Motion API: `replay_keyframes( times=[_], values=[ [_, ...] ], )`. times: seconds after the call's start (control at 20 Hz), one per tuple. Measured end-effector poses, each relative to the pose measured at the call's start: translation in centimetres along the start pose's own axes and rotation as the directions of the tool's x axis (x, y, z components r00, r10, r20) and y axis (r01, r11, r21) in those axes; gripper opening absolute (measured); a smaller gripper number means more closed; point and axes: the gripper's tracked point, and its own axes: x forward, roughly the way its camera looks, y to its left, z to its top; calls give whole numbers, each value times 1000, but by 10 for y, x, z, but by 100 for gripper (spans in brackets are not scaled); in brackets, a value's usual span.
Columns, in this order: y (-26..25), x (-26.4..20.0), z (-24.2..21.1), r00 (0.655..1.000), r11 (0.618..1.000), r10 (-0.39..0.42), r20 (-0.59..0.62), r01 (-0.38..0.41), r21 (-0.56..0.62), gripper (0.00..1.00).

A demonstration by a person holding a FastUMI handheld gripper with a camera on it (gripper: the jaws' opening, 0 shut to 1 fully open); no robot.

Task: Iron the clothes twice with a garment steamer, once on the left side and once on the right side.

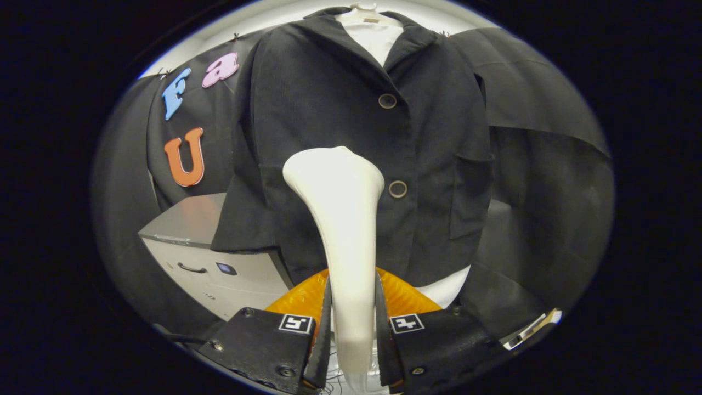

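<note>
So over on the left there's a grey cabinet point(192, 247) sitting under the jacket's sleeve point(247, 181), well out of the way, which is nice because I don't have to worry about clipping it. Moving in, the gripper point(351, 329) has both fingers clamped on the steamer point(343, 219) handle, jaws closed down to just the handle's width, and the grip is low on the neck so the wide head sticks up and forward toward the cloth. The head sits in front of the jacket point(340, 99) panel just left of the button line, roughly level with the lower button point(397, 189). Can't tell if it's actually touching the fabric or just near it. The jacket hangs on a hanger point(364, 8) over a white shirt point(378, 41), front facing me, so it drapes flat for vertical strokes. My guess is I'm on the left-side pass; the pocket point(469, 192) side further right looks like it's next.
</note>
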Motion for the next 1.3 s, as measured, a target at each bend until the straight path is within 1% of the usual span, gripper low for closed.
replay_keyframes(
  times=[0.65,1.0,1.3],
  values=[
    [2,23,-76,992,1000,-7,-129,8,13,38],
    [2,15,-81,988,999,4,-154,4,47,38],
    [-18,-13,-70,991,993,0,-134,16,118,38]
  ],
)
